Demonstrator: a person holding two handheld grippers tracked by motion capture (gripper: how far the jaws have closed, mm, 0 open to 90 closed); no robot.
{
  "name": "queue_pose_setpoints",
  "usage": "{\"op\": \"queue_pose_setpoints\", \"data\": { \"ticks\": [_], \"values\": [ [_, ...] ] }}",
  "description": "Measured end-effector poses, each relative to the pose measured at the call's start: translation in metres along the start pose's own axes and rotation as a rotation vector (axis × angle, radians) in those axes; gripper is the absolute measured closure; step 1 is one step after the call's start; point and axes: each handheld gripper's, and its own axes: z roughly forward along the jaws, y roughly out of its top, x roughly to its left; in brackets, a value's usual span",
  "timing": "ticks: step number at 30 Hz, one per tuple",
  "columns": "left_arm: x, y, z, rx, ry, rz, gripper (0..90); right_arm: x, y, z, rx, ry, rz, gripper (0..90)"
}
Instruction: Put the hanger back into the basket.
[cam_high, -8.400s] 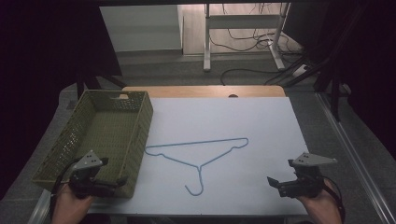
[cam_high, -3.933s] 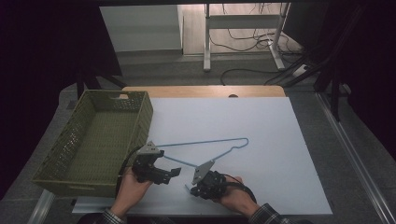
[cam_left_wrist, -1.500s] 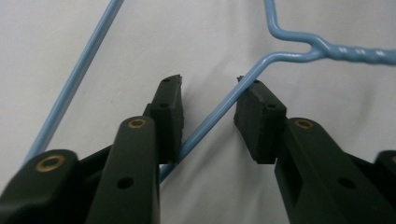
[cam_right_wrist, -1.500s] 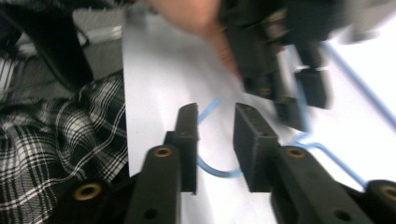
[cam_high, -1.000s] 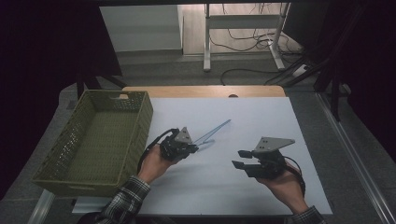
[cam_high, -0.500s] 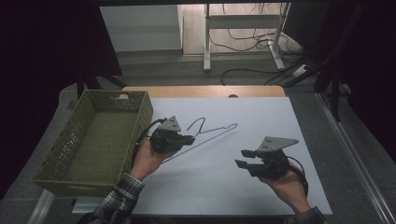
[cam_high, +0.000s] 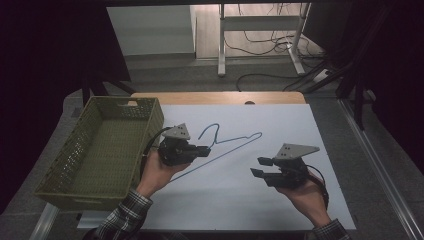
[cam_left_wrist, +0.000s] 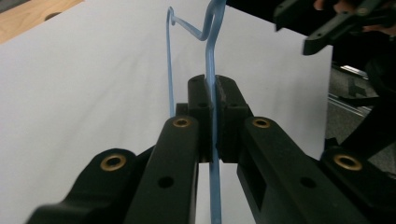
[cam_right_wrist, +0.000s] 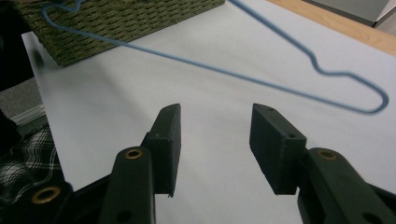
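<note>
**Left gripper clamped on a blue wire hanger; right gripper open beside it**

Left gripper (cam_high: 202, 149), seen in the high view just right of the green woven basket (cam_high: 100, 150), was closed on a blue wire hanger (cam_high: 235, 142). In the left gripper view we saw the two black jaws pressed together with one thin blue wire (cam_left_wrist: 214, 116) passing straight up between the pads, while a second run of the same wire rose just to the left of the jaws and bent into a kink near the top of the frame. We read the hanger as lifted and tilted: its hook (cam_high: 210, 131) stood uppermost in the high view, and its long straight side slanted down toward the person's left hand (cam_high: 157, 172).

We found the right gripper (cam_high: 261, 167) well to the right of the hanger, held over the white sheet (cam_high: 300, 125) that covered the table. Its jaws stood wide apart in the right gripper view, with nothing between them (cam_right_wrist: 215, 140). Beyond those jaws the hanger (cam_right_wrist: 299, 88) crossed the frame as a blurred blue outline, clear of both pads, and the basket (cam_right_wrist: 126, 23) lay behind it at the upper left. A plaid sleeve (cam_high: 122, 217) covered the left forearm. We noted a grey three-cornered plate on top of each gripper.
</note>
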Motion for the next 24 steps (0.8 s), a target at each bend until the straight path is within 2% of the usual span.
{"op": "queue_pose_setpoints", "data": {
  "ticks": [9, 13, 19, 24],
  "values": [
    [-0.014, -0.003, -0.002, 0.01, -0.068, 0.011, 87.0, 0.007, 0.015, 0.011, -0.018, 0.011, -0.045, 51.7],
    [-0.017, -0.008, 0.0, 0.019, -0.072, 0.014, 87.0, 0.013, 0.026, 0.018, -0.035, 0.037, -0.065, 52.8],
    [-0.021, -0.017, 0.009, 0.029, -0.081, 0.003, 87.0, 0.023, 0.043, 0.029, -0.066, 0.108, -0.052, 58.6],
    [-0.023, -0.023, 0.019, 0.031, -0.086, -0.006, 86.9, 0.03, 0.053, 0.039, -0.092, 0.139, -0.024, 64.7]
  ]
}}
